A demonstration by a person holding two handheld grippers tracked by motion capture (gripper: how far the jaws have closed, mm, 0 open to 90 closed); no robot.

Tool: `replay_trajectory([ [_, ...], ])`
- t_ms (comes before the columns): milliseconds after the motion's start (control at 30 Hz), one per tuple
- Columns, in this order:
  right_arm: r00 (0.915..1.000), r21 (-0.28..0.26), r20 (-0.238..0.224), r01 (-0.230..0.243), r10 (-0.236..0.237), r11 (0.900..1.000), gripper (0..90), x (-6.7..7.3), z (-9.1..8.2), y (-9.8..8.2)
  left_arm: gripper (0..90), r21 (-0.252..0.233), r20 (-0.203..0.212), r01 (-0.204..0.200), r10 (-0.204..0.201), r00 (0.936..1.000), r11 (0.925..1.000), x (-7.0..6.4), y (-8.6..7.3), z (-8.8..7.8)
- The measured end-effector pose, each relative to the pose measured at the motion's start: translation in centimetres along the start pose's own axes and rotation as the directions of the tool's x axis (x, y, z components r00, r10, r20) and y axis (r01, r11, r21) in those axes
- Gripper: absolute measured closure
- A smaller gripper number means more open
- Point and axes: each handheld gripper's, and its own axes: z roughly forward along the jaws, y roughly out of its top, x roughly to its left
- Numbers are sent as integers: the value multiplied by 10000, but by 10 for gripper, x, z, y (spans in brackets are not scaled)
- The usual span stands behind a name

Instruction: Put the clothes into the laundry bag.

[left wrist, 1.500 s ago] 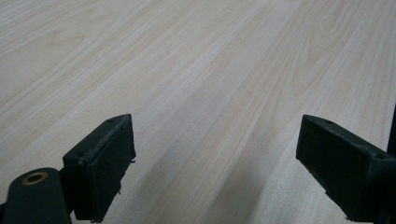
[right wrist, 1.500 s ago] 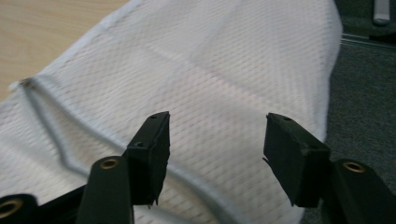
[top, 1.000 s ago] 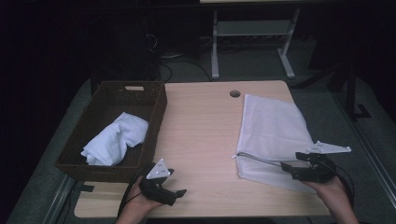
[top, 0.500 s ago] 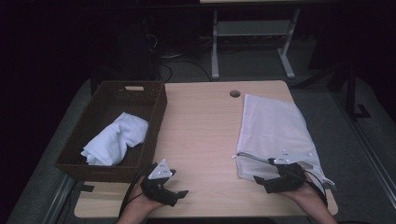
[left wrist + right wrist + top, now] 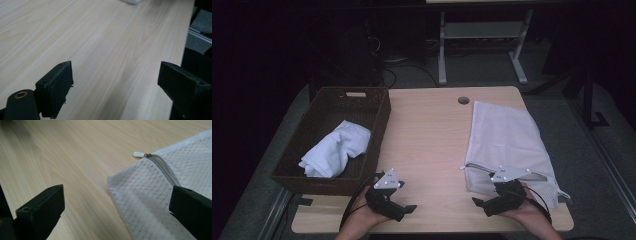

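Observation:
A white mesh laundry bag [image 5: 504, 135] lies flat on the right half of the wooden table [image 5: 427, 130]. Its grey zipper [image 5: 162, 167] runs along the near end and closes at a white pull [image 5: 138, 154] at the bag's near left corner. My right gripper [image 5: 482, 206] sits low at that corner, pointing left. Its jaws have just been opening and now stand wide apart, with the bag's corner [image 5: 150, 195] ahead between them, untouched. My left gripper [image 5: 404, 212] rests open over bare wood [image 5: 100, 37] near the front edge, holding nothing.
A dark wicker basket [image 5: 323, 182] stands on the table's left side with a crumpled white cloth [image 5: 337, 150] inside. A round cable hole [image 5: 463, 100] sits at the table's far edge. A metal stand [image 5: 482, 35] is on the dark floor beyond.
My right hand has slid left along the bag's near end, from its right edge to its left corner, and its jaws have spread wider. The left hand has stayed put.

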Motion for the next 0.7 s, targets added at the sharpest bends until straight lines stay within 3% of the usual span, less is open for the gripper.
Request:
replay_trajectory([
  [333, 10000, 92, 22, 87, -87, 9999, 0, 1, 2, -1, 127, 359, 317, -263, 252, 9992, 9990, 6, 30, -16],
  [600, 9999, 104, 64, 80, -81, 9999, 0, -1, 2, -2, 127, 657, 215, -556, 543, 9983, 9963, 13, 53, -31],
  [700, 9999, 74, 111, 10, -11, 10000, 0, -2, 1, -2, 127, 828, 154, -568, 557, 9983, 9949, 22, 64, -40],
])
